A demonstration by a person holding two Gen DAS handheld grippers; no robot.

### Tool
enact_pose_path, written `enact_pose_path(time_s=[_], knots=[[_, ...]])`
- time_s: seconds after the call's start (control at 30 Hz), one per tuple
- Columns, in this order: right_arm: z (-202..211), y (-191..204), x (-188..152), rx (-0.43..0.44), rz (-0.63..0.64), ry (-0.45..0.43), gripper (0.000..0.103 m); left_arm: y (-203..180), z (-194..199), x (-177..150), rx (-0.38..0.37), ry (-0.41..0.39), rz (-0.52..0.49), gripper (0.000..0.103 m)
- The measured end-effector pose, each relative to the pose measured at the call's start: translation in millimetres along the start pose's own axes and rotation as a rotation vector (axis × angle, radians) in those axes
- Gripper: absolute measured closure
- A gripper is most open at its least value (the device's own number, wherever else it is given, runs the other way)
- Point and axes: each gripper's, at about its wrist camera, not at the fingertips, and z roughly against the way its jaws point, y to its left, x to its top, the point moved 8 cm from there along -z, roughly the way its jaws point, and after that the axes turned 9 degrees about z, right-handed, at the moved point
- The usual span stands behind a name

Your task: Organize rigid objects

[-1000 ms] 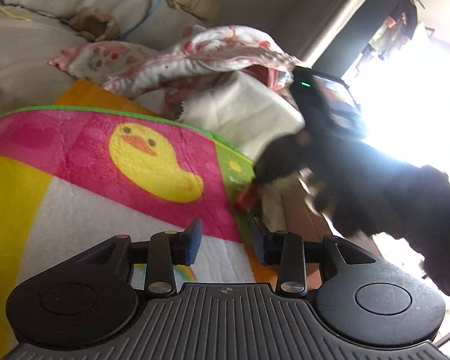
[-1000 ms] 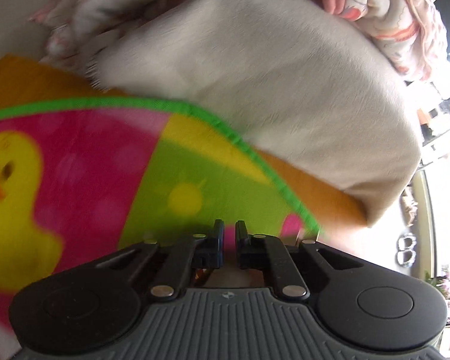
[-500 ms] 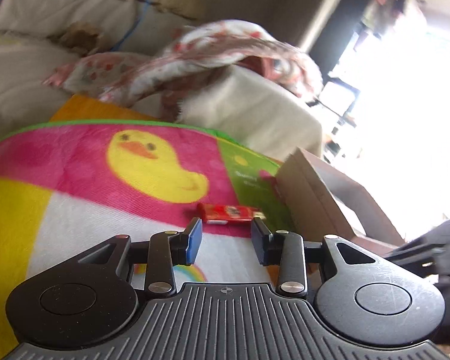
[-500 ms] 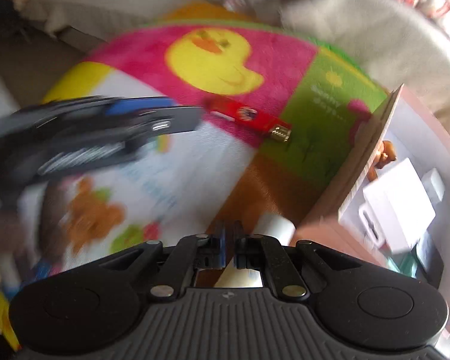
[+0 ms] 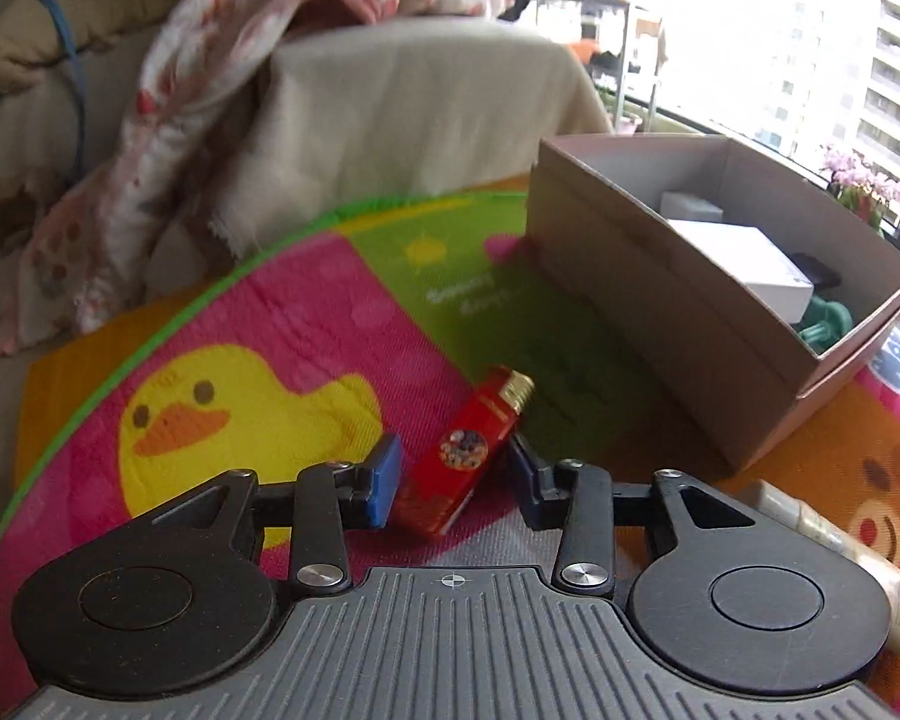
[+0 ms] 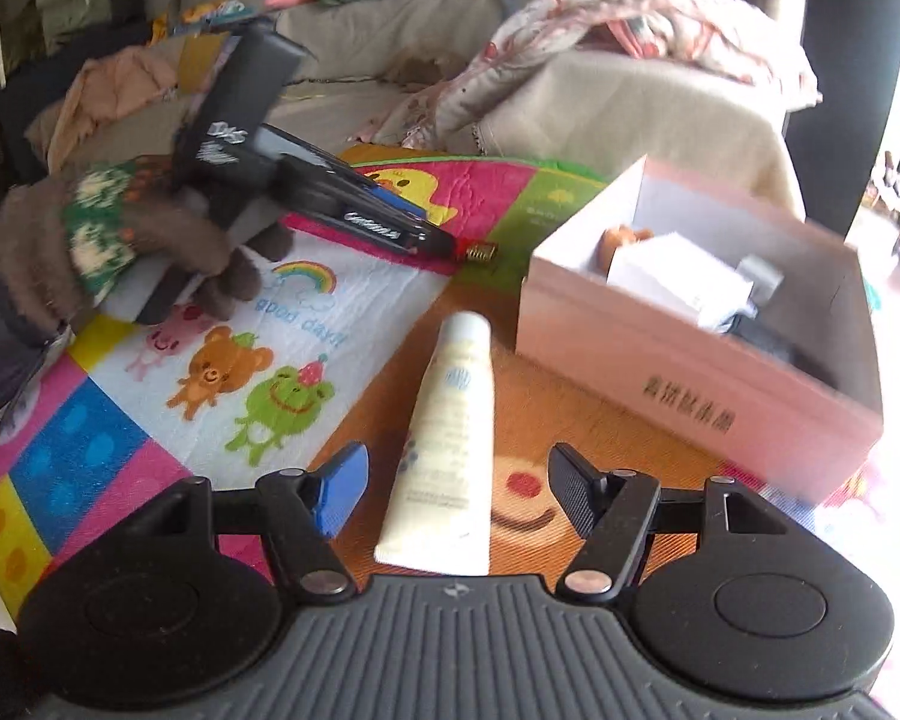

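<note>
1. Fingers of the left gripper (image 5: 453, 489) are held apart, with the red lighter (image 5: 459, 459) lying slantwise between them on the play mat (image 5: 306, 324); whether either pad touches it cannot be told, and nothing is clamped.
2. Fingers of the right gripper (image 6: 459, 495) are spread wide, and the cream tube (image 6: 444, 456) is framed between them, its flat crimped end nearest the gripper body and its cap pointing away; no contact is seen.
3. Beyond the left fingertips the lighter's brass-coloured end is pointed up and to the right, toward the cardboard box (image 5: 660, 300), which stands ahead and to the right of the fingers, apart from the lighter.
4. Ahead and right of the right fingers the same box is seen, already holding white boxes and other small things that are too blurred to name.
5. Ahead and left of the right fingers, the left gripper is seen gripped by a gloved hand (image 6: 90, 240), its tips down at the lighter.
6. The step in hand is judged to be a double approach: each item is lined up, and neither is grasped yet.
7. For the next move, the left fingers would need to be closed squarely across the lighter's narrow sides, since its slant could let it twist; the tube would call for a gentle squeeze near its middle, then a lift over the box wall.
</note>
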Motion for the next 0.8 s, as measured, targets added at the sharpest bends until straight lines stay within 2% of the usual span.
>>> enact_pose_path(time_s=[0.03, 0.1, 0.17, 0.23, 0.3, 0.37, 0.5, 0.6, 0.73, 0.8], knots=[[-1, 0, -2, 0.003, -0.006, -0.006, 0.036, 0, 1, -2, -0.005, 0.001, 0.011, 0.061], [-7, -1, -2, -0.015, 0.002, -0.031, 0.036, -3, 5, -6, -0.011, 0.002, 0.025, 0.075], [-15, -3, 3, -0.049, 0.019, -0.05, 0.037, -7, 12, -9, -0.007, 0.007, 0.037, 0.077], [-23, -5, 6, -0.051, 0.021, -0.053, 0.045, -13, 19, -16, 0.014, 0.011, 0.049, 0.077], [-30, -6, 6, -0.031, 0.005, -0.031, 0.065, -21, 29, -24, 0.018, 0.022, 0.051, 0.077], [-33, -7, 3, -0.011, -0.017, -0.01, 0.066, -30, 37, -33, 0.014, 0.034, 0.045, 0.077], [-19, -12, -6, -0.042, -0.021, -0.013, 0.07, -53, 57, -57, 0.002, 0.05, 0.05, 0.077], [-2, -18, -21, -0.066, -0.032, -0.011, 0.071, -85, 80, -82, -0.033, 0.054, 0.044, 0.077], [21, -19, -44, -0.08, -0.025, -0.017, 0.071, -127, 102, -109, -0.03, 0.026, 0.062, 0.077], [31, -19, -54, -0.093, -0.018, -0.026, 0.06, -142, 108, -117, -0.021, 0.006, 0.098, 0.077]])
